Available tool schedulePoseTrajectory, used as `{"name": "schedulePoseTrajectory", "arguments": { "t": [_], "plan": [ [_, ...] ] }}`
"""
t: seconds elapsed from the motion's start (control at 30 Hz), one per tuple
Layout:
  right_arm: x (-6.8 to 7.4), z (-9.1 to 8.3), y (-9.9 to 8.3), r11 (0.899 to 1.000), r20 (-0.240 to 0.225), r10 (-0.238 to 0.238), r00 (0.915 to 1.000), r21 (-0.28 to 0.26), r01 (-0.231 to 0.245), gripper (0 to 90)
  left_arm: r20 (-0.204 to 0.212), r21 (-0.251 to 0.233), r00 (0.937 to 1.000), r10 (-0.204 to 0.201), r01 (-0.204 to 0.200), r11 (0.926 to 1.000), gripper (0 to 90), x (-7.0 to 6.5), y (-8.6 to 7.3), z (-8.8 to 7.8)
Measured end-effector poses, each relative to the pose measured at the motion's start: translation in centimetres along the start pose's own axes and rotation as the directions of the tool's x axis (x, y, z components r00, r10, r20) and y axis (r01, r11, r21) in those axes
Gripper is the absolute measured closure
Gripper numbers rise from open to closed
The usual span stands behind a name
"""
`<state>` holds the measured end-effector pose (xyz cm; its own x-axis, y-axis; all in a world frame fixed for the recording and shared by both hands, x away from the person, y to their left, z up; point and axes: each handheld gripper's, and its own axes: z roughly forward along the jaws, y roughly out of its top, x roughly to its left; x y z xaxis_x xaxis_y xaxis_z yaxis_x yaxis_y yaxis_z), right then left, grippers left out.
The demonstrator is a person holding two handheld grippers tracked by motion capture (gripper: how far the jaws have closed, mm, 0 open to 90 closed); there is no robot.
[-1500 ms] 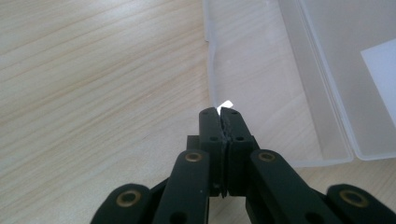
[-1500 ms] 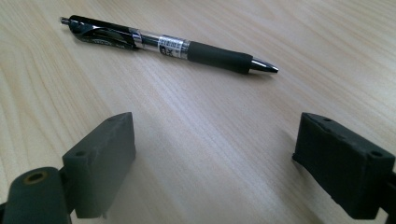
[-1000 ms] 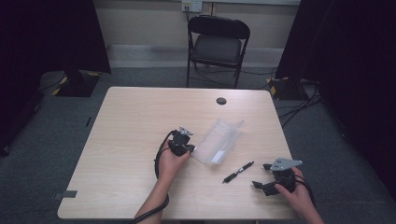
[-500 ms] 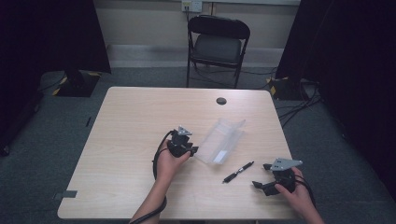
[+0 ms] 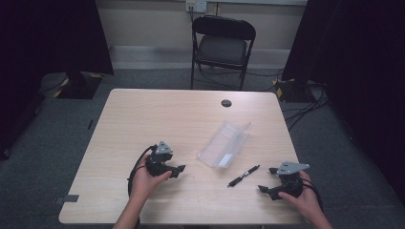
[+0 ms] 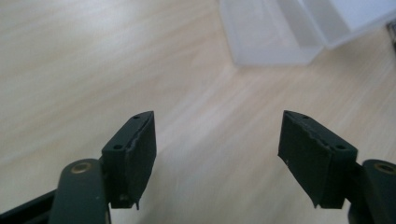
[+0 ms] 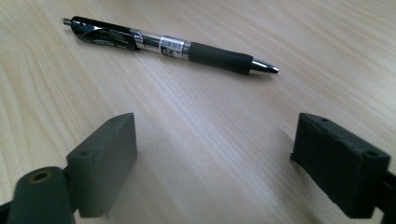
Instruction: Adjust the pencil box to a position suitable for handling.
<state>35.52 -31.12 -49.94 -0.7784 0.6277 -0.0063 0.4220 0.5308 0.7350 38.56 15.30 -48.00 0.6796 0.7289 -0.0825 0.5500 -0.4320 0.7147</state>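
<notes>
On the table (image 5: 143,119), a clear case (image 5: 224,144) is lying right of centre, looking light, stiff and slippery. The left gripper (image 5: 177,169) and right gripper (image 5: 265,189) are being held spread, empty. The pen (image 5: 243,175), just near the case, is probably best pinched at its rubber grip.

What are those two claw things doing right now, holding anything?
Left gripper: open, holding nothing.
Right gripper: open, holding nothing; the pen lies ahead.

A fixed high view looks forward and down over the whole pale wooden desk (image 5: 143,119). Each claw camera sits low and close above that desktop; the right one shares the black click pen (image 7: 168,45) (image 5: 243,175), the left one the clear plastic box (image 6: 299,28) (image 5: 224,144).
</notes>
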Motion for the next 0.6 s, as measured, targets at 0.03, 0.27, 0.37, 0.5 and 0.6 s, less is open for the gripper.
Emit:
{"name": "schedulePoseTrajectory", "arguments": {
  "t": [0.03,0.27,0.37,0.5,0.6],
  "plan": [
    [-0.1,0.0,0.0,1.000,0.001,-0.002,1.0000,0.002,0.002,14.8,0.003,-0.007,1.0000,-0.008,0.008,0.9999,26.3,0.0,-0.5,-0.1],
    [-0.3,0.0,1.2,0.998,0.005,-0.055,0.9985,-0.012,0.055,16.7,-0.005,-0.010,0.9995,0.032,-0.032,0.9994,22.4,-0.2,-2.7,-0.4],
    [-0.2,0.3,1.9,0.996,-0.008,-0.088,0.9961,-0.006,0.088,16.7,-0.008,-0.023,0.9989,0.045,-0.046,0.9987,19.8,-0.3,-3.0,-0.4],
    [-0.3,0.9,2.7,0.994,-0.020,-0.107,0.9940,-0.015,0.107,17.0,-0.010,-0.027,0.9960,0.089,-0.089,0.9957,15.1,-0.6,-3.2,-0.2],
    [-0.5,1.3,3.1,0.994,-0.038,-0.108,0.9935,-0.017,0.107,17.2,-0.010,-0.027,0.9961,0.087,-0.087,0.9958,14.8,-0.6,-3.2,-0.2]
  ]
}}
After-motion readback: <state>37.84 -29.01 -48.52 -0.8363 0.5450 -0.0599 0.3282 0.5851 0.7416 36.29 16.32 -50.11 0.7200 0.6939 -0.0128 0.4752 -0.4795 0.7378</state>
